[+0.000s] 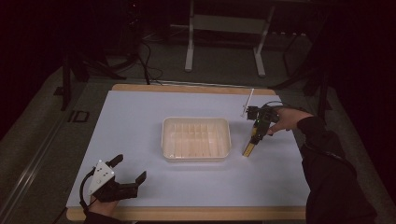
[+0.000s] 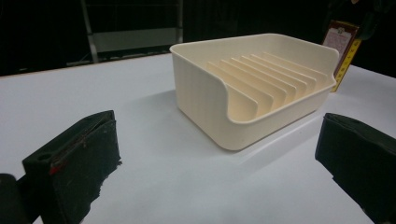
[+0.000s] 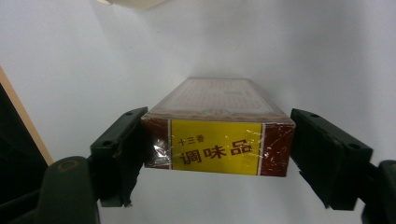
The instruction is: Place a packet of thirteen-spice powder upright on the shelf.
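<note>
The seasoning box [image 3: 217,135], a flat brown carton with a yellow label wrapped in clear film, stands on end on the white table [image 1: 140,121], just to the right of the cream tray [image 1: 196,138] and apart from it. In the right gripper view its yellow end faces the camera and sits squarely between the two black jaws. The left jaw lies against the box's side; the right one sits at the other edge, though I cannot tell whether it presses or merely touches. So the right gripper [image 1: 256,133] brackets the box closely, and I would judge the grasp to be about complete rather than proven firm.

The tray, with its row of upright dividers, holds nothing that I can see, and its slots look free. The left gripper [image 1: 127,169] rests near the table's front edge, well apart from the tray, its jaws spread wide with nothing between them.

By my reading the work is at an early stage: the box is bracketed but not lifted, and it remains outside the tray. What seems left is to secure the hold, raise the box, carry it over the rim and set it down among the dividers.
</note>
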